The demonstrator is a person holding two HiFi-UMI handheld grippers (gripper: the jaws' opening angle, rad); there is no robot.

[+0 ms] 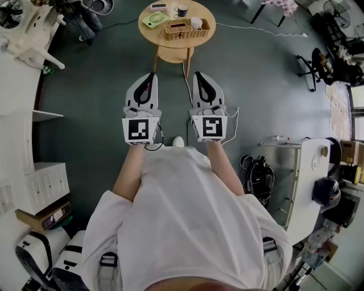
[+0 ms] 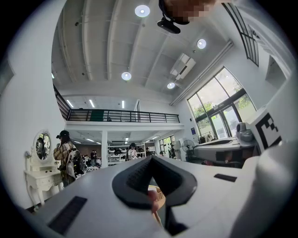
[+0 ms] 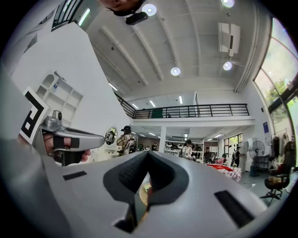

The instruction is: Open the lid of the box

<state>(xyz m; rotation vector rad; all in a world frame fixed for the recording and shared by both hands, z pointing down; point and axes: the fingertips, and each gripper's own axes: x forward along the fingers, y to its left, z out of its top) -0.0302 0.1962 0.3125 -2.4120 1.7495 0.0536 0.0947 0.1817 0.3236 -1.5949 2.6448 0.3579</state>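
Observation:
A round wooden table (image 1: 149, 35) stands on the dark floor ahead of me. On it lie a wicker basket (image 1: 186, 29), a light green lidded container (image 1: 153, 20), a dark cup (image 1: 182, 10) and a white cup (image 1: 196, 23). I cannot tell which of these is the box. My left gripper (image 1: 151, 75) and right gripper (image 1: 197, 74) are held side by side in the air short of the table, both pointing at it. Each is shut with nothing held. In the left gripper view the gripper (image 2: 150, 159) shows closed jaws, and in the right gripper view the gripper (image 3: 148, 153) does too.
A white cable (image 1: 261, 29) runs across the floor right of the table. White shelving (image 1: 23, 34) lines the left side. A white machine (image 1: 296, 170) and a black office chair (image 1: 310, 62) stand at the right. People (image 2: 65, 155) are in the distance.

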